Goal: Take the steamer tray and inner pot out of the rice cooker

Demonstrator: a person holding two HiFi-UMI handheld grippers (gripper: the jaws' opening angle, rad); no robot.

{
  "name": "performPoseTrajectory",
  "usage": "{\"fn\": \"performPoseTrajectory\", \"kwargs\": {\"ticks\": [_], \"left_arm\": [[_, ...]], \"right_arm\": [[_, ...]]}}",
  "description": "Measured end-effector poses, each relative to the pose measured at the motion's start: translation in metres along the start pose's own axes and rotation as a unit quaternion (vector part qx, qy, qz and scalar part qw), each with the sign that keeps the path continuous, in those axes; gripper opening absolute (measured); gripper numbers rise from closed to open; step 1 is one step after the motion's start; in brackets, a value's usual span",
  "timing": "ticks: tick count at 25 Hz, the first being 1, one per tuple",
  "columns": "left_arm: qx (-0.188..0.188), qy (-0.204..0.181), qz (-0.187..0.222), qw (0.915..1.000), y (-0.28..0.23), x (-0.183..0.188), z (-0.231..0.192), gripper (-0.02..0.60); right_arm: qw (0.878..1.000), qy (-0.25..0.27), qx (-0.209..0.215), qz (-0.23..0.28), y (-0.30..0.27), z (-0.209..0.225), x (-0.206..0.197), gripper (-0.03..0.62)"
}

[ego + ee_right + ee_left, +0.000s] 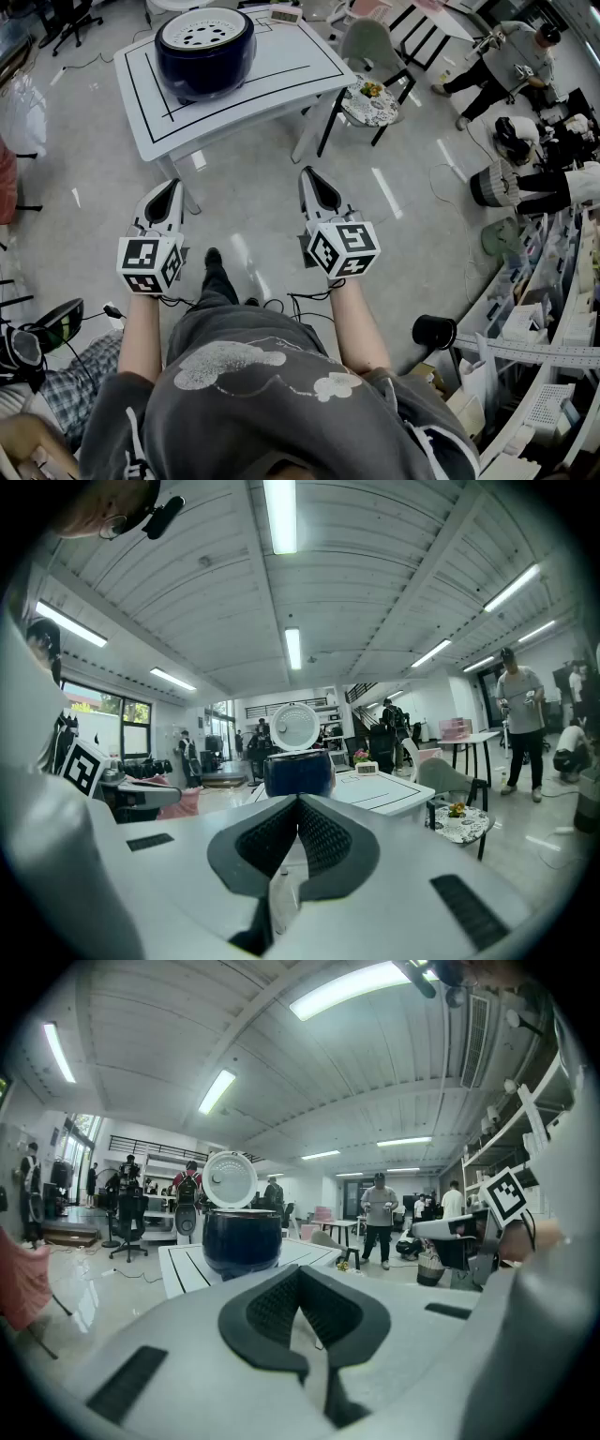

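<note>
A dark blue rice cooker (204, 52) stands on a white table (281, 66) ahead of me, with its round white lid raised (230, 1181). A white perforated steamer tray (202, 31) sits in its top; the inner pot is hidden beneath it. My left gripper (167, 195) and right gripper (317, 186) are both shut and empty, held side by side over the floor well short of the table. Each gripper view shows the cooker (242, 1237) (298, 772) straight ahead beyond the closed jaws.
The table is marked with black lines and carries a small clock (284, 14) at its back edge. A round patterned stool (369, 103) and a chair (373, 45) stand to the table's right. People (506, 56) and cluttered shelves (553, 356) fill the right side. Cables lie on the floor.
</note>
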State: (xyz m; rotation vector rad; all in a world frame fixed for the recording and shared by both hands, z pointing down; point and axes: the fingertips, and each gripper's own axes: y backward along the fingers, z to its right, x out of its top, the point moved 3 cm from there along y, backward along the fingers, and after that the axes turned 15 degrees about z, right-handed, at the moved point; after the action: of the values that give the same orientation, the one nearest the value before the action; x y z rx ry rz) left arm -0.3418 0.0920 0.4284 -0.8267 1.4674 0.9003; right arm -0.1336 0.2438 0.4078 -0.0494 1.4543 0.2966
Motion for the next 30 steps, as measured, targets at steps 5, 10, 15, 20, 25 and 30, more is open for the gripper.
{"fn": "performPoseTrajectory", "kwargs": {"ticks": [5, 10, 15, 20, 25, 30], "left_arm": [[0.007, -0.003, 0.001, 1.0000, 0.009, 0.006, 0.011, 0.006], [0.006, -0.006, 0.006, 0.9999, 0.010, 0.010, 0.018, 0.006], [0.021, 0.006, -0.001, 0.9998, 0.014, 0.007, 0.022, 0.006], [0.033, -0.010, -0.014, 0.9993, 0.012, 0.002, 0.016, 0.050], [0.037, 0.001, -0.004, 0.9993, -0.009, -0.003, -0.006, 0.338], [0.042, 0.012, 0.004, 0.9990, -0.048, -0.005, -0.038, 0.414]], "right_arm": [[1.000, 0.003, 0.003, -0.004, 0.019, 0.001, 0.006, 0.028], [1.000, 0.004, 0.019, -0.005, 0.024, 0.000, 0.007, 0.028], [1.000, 0.004, 0.024, -0.002, 0.029, 0.000, 0.008, 0.029], [0.999, -0.029, 0.017, 0.021, 0.025, 0.006, 0.005, 0.031], [0.998, -0.051, 0.031, 0.020, -0.007, 0.008, -0.004, 0.275], [0.999, -0.040, 0.014, 0.011, -0.050, 0.028, -0.009, 0.325]]}}
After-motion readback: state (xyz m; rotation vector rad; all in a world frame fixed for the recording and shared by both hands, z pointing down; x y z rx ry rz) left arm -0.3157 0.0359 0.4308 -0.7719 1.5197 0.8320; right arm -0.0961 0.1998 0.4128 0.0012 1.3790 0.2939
